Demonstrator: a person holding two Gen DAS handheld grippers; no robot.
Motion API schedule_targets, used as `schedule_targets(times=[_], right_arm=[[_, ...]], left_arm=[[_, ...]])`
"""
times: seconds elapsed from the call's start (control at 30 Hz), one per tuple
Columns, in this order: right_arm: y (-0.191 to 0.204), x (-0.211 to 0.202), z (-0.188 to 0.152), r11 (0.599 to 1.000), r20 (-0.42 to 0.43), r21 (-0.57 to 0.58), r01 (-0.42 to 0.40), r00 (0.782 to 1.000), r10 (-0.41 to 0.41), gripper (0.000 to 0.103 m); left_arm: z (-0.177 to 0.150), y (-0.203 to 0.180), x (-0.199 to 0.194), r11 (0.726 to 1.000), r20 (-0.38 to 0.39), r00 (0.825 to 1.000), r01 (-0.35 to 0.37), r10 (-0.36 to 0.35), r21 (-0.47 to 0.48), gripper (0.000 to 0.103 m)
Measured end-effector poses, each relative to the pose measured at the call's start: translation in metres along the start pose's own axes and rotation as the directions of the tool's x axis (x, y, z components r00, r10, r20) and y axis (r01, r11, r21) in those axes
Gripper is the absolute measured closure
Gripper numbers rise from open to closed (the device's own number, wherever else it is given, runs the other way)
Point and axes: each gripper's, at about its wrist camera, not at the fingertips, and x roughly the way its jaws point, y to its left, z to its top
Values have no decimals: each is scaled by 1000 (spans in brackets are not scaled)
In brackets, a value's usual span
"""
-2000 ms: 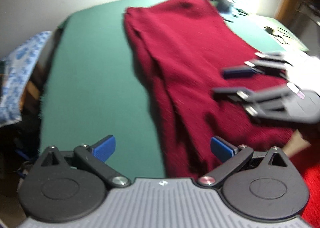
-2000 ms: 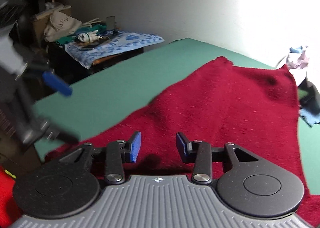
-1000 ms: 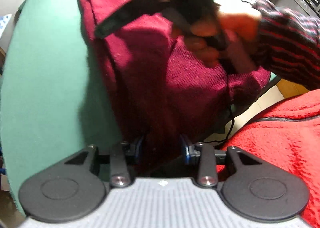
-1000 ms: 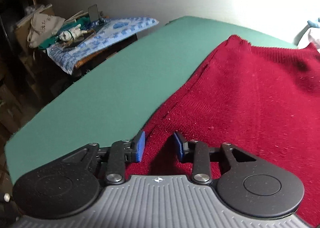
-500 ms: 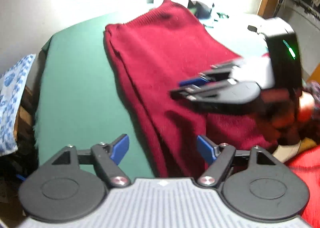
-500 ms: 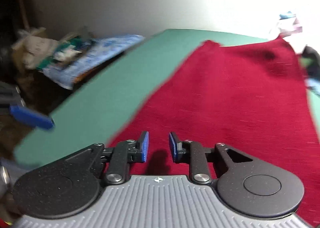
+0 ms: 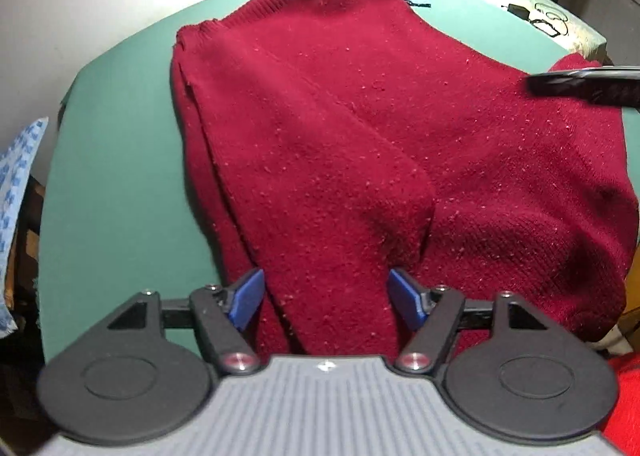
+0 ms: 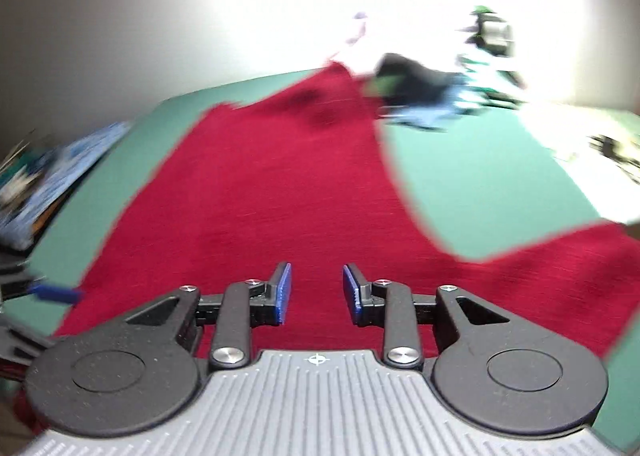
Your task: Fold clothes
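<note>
A dark red knitted sweater (image 7: pixel 360 143) lies spread on the green cloth-covered table (image 7: pixel 116 183), one long folded strip of it running down towards the left gripper (image 7: pixel 326 298). That gripper's blue-padded jaws stand wide apart and are closing slightly, with the strip lying between them but not pinched. The right gripper (image 8: pixel 317 296) hangs over the middle of the sweater in a blurred view, its jaws partly apart and opening, holding nothing, while heaped clothes (image 8: pixel 432 95) sit at the table's far end.
</note>
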Motion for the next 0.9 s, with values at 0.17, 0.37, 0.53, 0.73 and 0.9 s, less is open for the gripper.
schedule_targets(times=[0.17, 0.37, 0.53, 0.73, 0.9], right_arm=[[-84, -12, -3, 972, -49, 143, 184, 983, -179, 70], [-171, -21, -7, 893, -134, 338, 298, 954, -267, 70], [-205, -15, -1, 833, -186, 395, 387, 922, -341, 70], [-240, -5, -3, 780, -213, 541, 314, 949, -234, 70], [-256, 8, 0, 748, -196, 616, 247, 968, -157, 69]], left_arm=[[13, 7, -30, 997, 49, 997, -50, 53, -62, 22], [32, -38, -25, 997, 100, 993, -61, 65, -39, 14], [50, -92, 8, 998, 45, 997, -58, 59, -31, 12], [65, -146, 37, 1000, -1, 1000, -10, 10, 2, 8], [74, -174, 52, 999, -16, 1000, -11, 11, 49, 5]])
